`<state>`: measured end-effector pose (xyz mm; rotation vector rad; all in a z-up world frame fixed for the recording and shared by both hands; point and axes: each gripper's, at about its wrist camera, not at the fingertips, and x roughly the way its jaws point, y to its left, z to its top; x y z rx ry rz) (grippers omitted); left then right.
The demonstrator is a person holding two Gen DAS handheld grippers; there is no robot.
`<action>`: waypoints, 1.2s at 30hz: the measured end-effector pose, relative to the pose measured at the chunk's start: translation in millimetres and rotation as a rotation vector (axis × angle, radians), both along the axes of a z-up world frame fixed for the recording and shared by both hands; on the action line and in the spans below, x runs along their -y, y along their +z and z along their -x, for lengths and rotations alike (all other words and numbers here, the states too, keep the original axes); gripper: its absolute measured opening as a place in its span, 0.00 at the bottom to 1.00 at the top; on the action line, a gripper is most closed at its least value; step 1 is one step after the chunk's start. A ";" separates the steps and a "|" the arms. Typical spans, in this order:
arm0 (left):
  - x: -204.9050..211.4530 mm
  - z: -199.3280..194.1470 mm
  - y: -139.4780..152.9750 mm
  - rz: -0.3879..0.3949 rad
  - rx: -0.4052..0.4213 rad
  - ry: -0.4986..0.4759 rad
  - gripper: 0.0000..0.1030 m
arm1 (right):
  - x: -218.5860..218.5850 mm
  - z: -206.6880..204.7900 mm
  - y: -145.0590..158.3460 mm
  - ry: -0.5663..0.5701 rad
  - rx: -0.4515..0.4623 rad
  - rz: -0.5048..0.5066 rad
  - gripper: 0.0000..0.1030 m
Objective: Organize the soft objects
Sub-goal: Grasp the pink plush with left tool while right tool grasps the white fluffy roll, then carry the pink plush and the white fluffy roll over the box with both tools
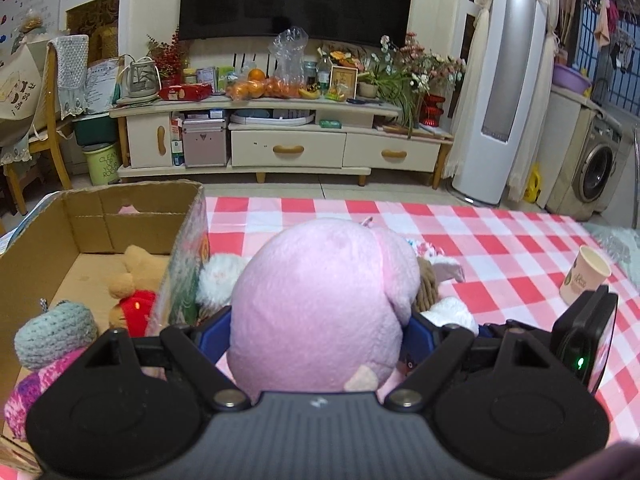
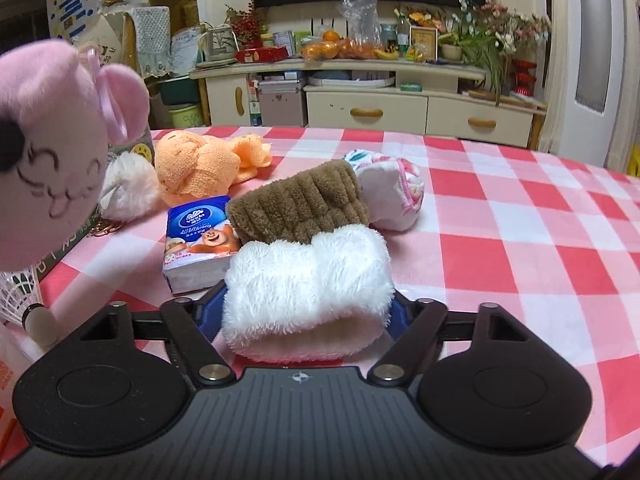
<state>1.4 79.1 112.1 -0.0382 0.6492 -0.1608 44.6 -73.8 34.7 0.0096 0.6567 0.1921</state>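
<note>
My left gripper [image 1: 320,320] is clamped on the pink plush [image 1: 320,300], held up just beside the box [image 1: 80,216] so it can clear the wall and join the bear [image 1: 134,292] inside. My right gripper [image 2: 308,312] straddles the white fleece [image 2: 308,292] on the table [image 2: 520,220]; whether its pads press yet, I can't tell.

Left gripper [image 1: 320,332] jaws wide, gripping; right gripper [image 2: 308,312] jaws wide

Both wrist views low, facing television stand [image 1: 280,136]
</note>
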 end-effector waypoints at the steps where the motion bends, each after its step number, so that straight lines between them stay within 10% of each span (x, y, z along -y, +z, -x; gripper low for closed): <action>1: -2.0 0.9 1.2 0.004 0.003 0.000 0.82 | -0.9 1.4 1.3 0.001 0.005 0.001 0.80; 9: -21.0 10.4 11.8 0.047 0.033 0.013 0.83 | -0.9 12.0 10.4 -0.021 0.054 0.013 0.46; 36: -116.3 24.5 40.6 0.109 0.142 0.189 0.83 | -48.1 42.0 98.1 0.096 0.147 -0.149 0.43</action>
